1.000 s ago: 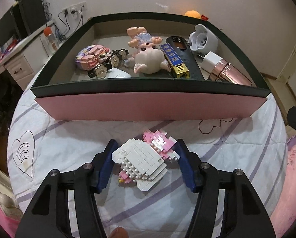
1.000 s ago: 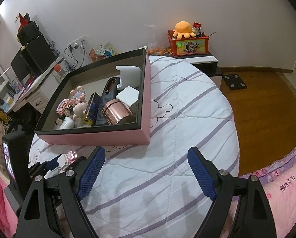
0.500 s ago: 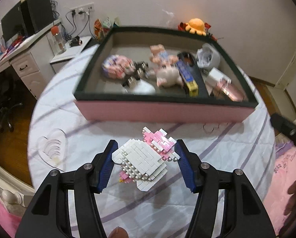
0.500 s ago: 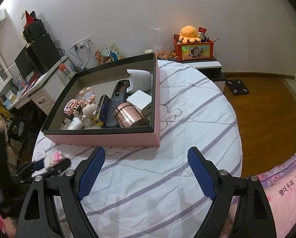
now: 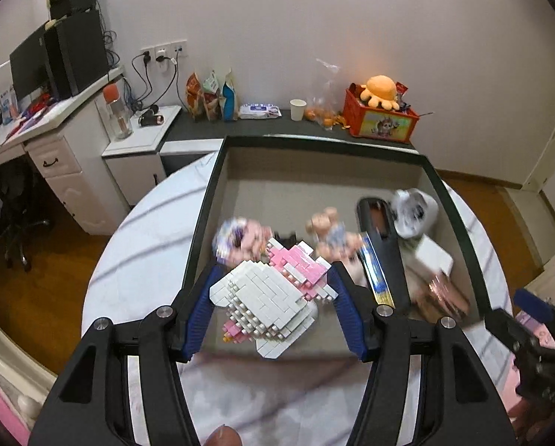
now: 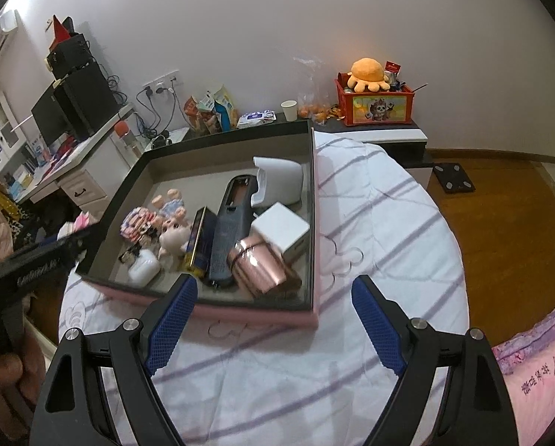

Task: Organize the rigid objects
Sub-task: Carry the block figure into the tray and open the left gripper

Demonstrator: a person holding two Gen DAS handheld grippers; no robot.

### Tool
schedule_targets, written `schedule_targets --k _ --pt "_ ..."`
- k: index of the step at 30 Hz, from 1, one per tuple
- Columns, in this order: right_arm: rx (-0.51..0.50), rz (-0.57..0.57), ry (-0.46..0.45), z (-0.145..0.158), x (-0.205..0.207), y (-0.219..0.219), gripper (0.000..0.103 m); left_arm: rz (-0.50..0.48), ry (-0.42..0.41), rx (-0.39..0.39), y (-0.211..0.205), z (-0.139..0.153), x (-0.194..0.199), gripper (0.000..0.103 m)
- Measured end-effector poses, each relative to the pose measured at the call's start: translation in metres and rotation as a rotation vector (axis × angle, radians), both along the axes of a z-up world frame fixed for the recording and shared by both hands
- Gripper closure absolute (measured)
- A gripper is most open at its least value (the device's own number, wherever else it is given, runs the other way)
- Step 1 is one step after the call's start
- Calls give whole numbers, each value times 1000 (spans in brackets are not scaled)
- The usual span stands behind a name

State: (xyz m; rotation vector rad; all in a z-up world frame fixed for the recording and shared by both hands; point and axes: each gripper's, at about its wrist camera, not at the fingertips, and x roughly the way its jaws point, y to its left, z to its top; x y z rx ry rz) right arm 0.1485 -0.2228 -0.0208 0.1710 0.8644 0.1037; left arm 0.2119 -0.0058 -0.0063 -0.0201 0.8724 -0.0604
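My left gripper is shut on a white and pink brick-built figure and holds it above the near left part of the pink box with a black rim. The box holds a pink brick toy, a small doll, a blue and gold case, a black device, a white holder, a white cube and a rose-gold cylinder. My right gripper is open and empty over the bed, near the box's front wall.
The box lies on a round bed with a white, purple-striped cover. A white earbud case lies in the box's near left corner. A desk with monitors stands at left, a dark shelf with a red crate behind.
My left gripper has risen and moved forward with the brick figure, from over the bed to above the box. My right gripper has moved closer to the box.
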Motion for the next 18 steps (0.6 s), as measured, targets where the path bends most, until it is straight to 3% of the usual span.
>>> schedule_targets --k 11,18 --pt "-14 37 13 -3 69 13 17 -33 75 13 -10 -32 95 43" --pt "-39 79 9 -4 117 26 17 -34 135 5 -13 -43 128 43"
